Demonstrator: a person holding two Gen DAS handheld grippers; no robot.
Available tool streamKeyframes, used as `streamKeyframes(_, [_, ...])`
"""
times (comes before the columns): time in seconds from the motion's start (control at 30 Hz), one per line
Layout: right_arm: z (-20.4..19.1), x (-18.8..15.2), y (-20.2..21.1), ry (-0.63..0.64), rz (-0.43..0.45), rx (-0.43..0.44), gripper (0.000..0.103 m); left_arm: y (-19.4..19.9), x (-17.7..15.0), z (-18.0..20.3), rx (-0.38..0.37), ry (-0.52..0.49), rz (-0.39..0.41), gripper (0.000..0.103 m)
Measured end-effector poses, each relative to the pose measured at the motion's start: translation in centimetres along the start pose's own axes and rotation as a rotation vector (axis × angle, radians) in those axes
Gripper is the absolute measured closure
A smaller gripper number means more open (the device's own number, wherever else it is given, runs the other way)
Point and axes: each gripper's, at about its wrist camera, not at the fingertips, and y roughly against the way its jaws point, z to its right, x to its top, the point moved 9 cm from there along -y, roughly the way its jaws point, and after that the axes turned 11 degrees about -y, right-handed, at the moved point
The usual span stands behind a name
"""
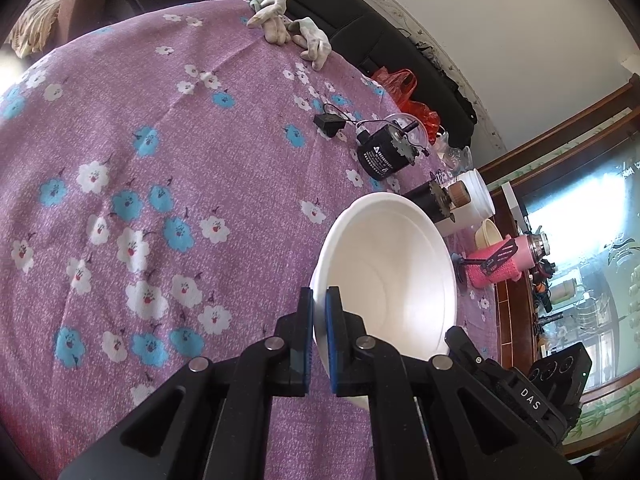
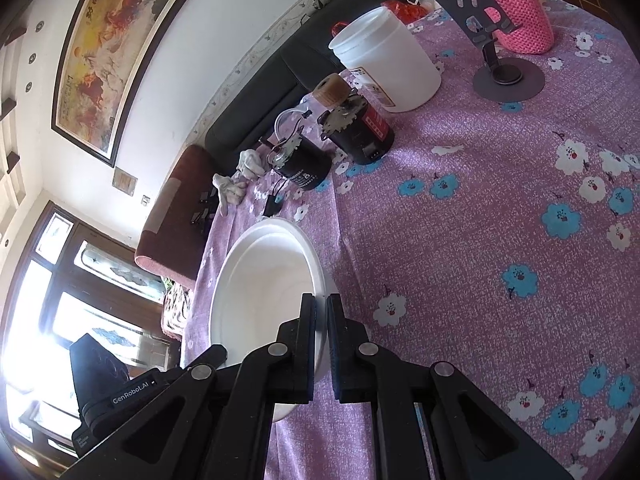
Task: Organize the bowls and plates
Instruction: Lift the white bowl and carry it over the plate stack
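Note:
One white bowl (image 1: 388, 264) hangs tilted over the purple flowered tablecloth (image 1: 160, 160), gripped from two sides. My left gripper (image 1: 319, 294) is shut on its rim, one blue pad inside and one outside the wall. In the right wrist view the same bowl (image 2: 264, 288) lies left of centre, and my right gripper (image 2: 320, 300) is shut on the opposite rim. Each view shows the other gripper's black housing (image 1: 532, 396) (image 2: 120, 396) beyond the bowl. No plates are in view.
Behind the bowl stand a white plastic jar (image 2: 388, 60), two black motor-like cylinders (image 2: 360, 128) (image 2: 304, 164), a grey phone stand (image 2: 508, 76) and a pink knitted cup (image 2: 516, 12). Pale gloves (image 1: 288, 28) lie at the far table edge, beside a dark sofa.

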Motion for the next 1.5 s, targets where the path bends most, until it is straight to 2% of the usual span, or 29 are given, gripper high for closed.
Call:
streamKeyframes(0.23, [-0.9,-2.5,1.7,0.016,-0.013,0.022,0.096,3.3,-1.2,0.1,0.051,-0.047,0.038,0.097])
streamKeyframes(0.57, [-4.8,-6.8,6.3,0.072,0.018,0.1,0.096,12.2,-2.7,1.2,0.097,-0.129,0.172,0.097])
streamKeyframes(0.77, [-8.6,-9.5,8.4,0.135,0.027,0.151,0.096,18.1,-3.2,0.8,0.113,-0.134,0.262,0.097])
streamKeyframes(1.13, [-14.6,-16.4,8.8,0.232,-0.019,0.221,0.096,27.4,-5.4,-3.2,0.161,-0.095,0.382,0.097])
streamKeyframes(1.5, [-18.2,-24.6,7.3,0.316,-0.117,0.254,0.096,33.1,-8.6,-9.2,0.265,-0.041,0.413,0.097])
